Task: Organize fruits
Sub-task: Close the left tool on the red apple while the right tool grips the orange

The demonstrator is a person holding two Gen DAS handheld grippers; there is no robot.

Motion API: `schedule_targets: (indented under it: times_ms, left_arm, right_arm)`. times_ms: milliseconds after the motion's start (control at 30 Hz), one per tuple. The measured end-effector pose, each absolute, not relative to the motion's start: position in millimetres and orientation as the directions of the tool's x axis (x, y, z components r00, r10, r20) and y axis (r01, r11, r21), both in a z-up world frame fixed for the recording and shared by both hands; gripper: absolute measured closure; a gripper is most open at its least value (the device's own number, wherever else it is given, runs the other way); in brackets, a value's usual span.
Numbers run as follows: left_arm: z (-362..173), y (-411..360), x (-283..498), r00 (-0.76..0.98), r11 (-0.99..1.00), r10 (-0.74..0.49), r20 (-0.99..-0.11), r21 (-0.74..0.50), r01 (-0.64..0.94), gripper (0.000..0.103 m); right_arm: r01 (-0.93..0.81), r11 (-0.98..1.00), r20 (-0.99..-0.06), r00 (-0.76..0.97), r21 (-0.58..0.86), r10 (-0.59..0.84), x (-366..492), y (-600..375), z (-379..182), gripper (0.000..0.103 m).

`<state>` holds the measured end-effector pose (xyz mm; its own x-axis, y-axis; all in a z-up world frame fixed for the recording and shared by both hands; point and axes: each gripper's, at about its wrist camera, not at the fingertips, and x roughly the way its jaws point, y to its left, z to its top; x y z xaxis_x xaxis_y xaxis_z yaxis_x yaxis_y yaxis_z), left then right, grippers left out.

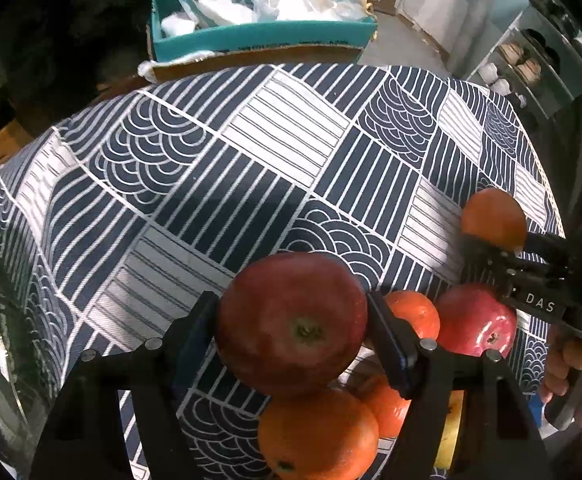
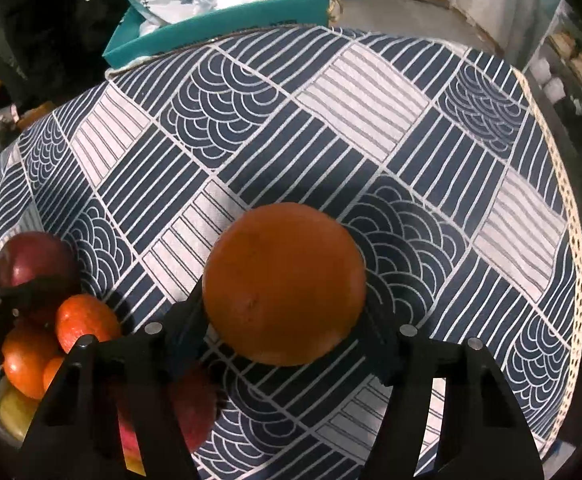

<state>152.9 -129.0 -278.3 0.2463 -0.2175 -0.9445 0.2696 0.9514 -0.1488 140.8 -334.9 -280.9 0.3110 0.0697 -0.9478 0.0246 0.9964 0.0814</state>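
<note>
The left claw [image 1: 291,328] squeezes a red apple [image 1: 291,320] and the right claw [image 2: 285,312] squeezes an orange [image 2: 285,280], both above the striped cloth [image 1: 251,168] on the counter.

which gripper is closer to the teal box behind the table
Neither clearly. Left gripper grips a red apple, right gripper an orange; both sit at the table's near side, opposite the teal box.

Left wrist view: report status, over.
Left claw shut on apple. Right claw shut on orange. Fruit pile crowds beside; tablecloth ahead.
</note>
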Motion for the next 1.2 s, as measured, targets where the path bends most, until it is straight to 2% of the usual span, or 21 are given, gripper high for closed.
schedule_targets:
  times_ms: [367,1200]
  left_arm:
    - [-251.6,-126.2,139.3,0.343,0.946,-0.204,-0.917,-0.095,0.309,0.028]
    - [-155.5,-86.2,101.8,0.562,0.966,-0.210,-0.800,-0.082,0.244,0.028]
  right_arm:
    - [-0.026,0.999,-0.911,0.410,0.027,0.035,125.3,-319.3,-251.4,0.037]
    - [-0.094,0.995,-0.778,0.622,0.039,0.089,84.9,-276.4,-145.7,0.038]
